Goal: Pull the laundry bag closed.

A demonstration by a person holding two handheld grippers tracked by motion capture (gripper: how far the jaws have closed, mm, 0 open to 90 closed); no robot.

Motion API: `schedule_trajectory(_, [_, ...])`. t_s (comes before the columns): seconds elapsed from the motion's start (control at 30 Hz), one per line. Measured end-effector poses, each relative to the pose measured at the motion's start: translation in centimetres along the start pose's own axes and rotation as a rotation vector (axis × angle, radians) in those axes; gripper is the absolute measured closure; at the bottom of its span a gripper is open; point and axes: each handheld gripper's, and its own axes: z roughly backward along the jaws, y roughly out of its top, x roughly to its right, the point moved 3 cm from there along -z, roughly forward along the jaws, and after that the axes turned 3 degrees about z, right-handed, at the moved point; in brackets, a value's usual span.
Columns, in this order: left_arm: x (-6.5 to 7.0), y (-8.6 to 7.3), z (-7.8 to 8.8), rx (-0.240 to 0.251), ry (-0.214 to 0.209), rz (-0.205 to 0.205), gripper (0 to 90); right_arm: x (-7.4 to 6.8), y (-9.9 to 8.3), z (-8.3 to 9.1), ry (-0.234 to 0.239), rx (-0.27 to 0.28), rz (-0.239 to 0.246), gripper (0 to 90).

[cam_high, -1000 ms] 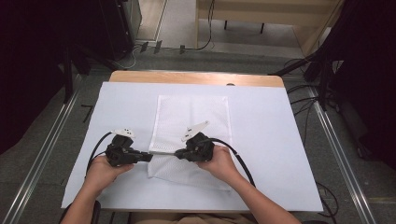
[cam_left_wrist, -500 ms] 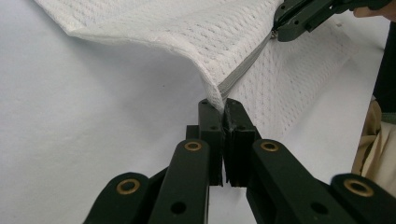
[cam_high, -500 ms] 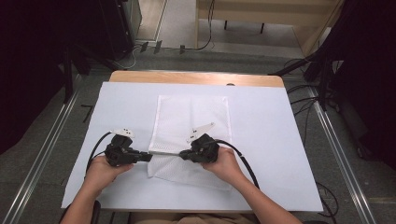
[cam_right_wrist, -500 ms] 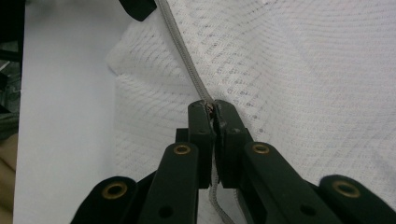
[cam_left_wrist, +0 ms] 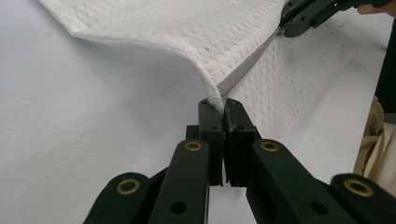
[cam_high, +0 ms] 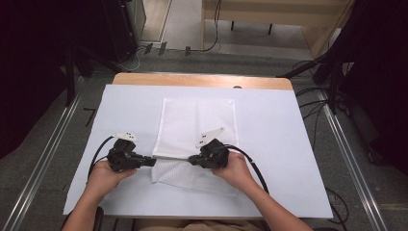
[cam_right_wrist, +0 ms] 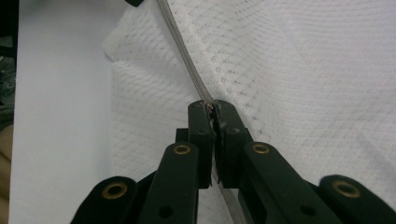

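A white mesh bag (cam_high: 197, 125) lies flat in the middle of the white-covered table (cam_high: 284, 144), and its near part is lifted along a grey zipper (cam_high: 171, 157). My left gripper (cam_high: 153, 162) is shut on the bag's left edge at the zipper's end (cam_left_wrist: 223, 109). My right gripper (cam_high: 190, 160) is shut on the zipper pull (cam_right_wrist: 214, 109), facing the left one across a short taut stretch of zipper (cam_left_wrist: 247, 65). In the left gripper view the right gripper (cam_left_wrist: 292, 21) is at the top right. The pull itself is hidden between the jaws.
The table's wooden far edge (cam_high: 202, 79) borders a floor with cables (cam_high: 317, 91) and dark stands. A cable (cam_high: 255, 166) trails from each gripper over the white cover. Metal rails (cam_high: 48, 149) run along both sides of the table.
My right gripper has slid a little to the right along the zipper, so the span between the grippers is longer. The left gripper has stayed put.
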Motion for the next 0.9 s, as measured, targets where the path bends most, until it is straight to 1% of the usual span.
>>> schedule_trajectory(0.13, [0.1, 0.0, 0.0, 0.001, -0.001, -0.002, 88.5, 0.0, -0.1, 0.3, -0.002, 0.000, -0.001, 88.3])
schedule_trajectory(0.27, [0.1, 0.0, 0.2, 0.008, 0.002, -0.014, 88.5, 0.2, -0.4, 0.5, -0.006, -0.005, 0.005, 88.3])
schedule_trajectory(0.33, [0.1, 0.0, 0.2, 0.013, 0.003, -0.009, 88.5, 0.2, -0.4, 0.6, -0.009, -0.006, 0.007, 88.3])
schedule_trajectory(0.47, [-0.1, 0.0, 0.2, 0.008, 0.005, -0.002, 88.5, 0.5, -0.8, 1.1, -0.014, -0.011, -0.005, 88.3])
schedule_trajectory(0.57, [-0.1, 0.0, 0.2, 0.006, 0.006, -0.005, 88.5, 0.7, -1.0, 1.6, -0.023, -0.003, -0.006, 88.3])
schedule_trajectory(0.7, [-0.1, -0.1, 0.3, 0.006, 0.004, -0.003, 88.5, 0.8, -1.2, 1.7, -0.026, -0.009, -0.016, 88.2])
schedule_trajectory(0.73, [-0.1, -0.1, 0.4, 0.009, 0.006, -0.005, 88.5, 0.9, -1.2, 1.6, -0.027, -0.012, -0.017, 88.2])
schedule_trajectory(0.77, [-0.1, -0.1, 0.5, 0.017, 0.007, 0.002, 88.5, 0.9, -1.3, 1.6, -0.027, -0.014, -0.019, 88.3])
schedule_trajectory(0.8, [-0.1, -0.1, 0.6, 0.021, 0.006, -0.001, 88.5, 0.9, -1.4, 1.5, -0.019, -0.011, -0.019, 88.2])
schedule_trajectory(0.9, [-0.2, -0.2, 0.5, 0.007, 0.012, -0.001, 88.4, 0.8, -1.5, 1.6, -0.023, -0.015, -0.017, 88.2])
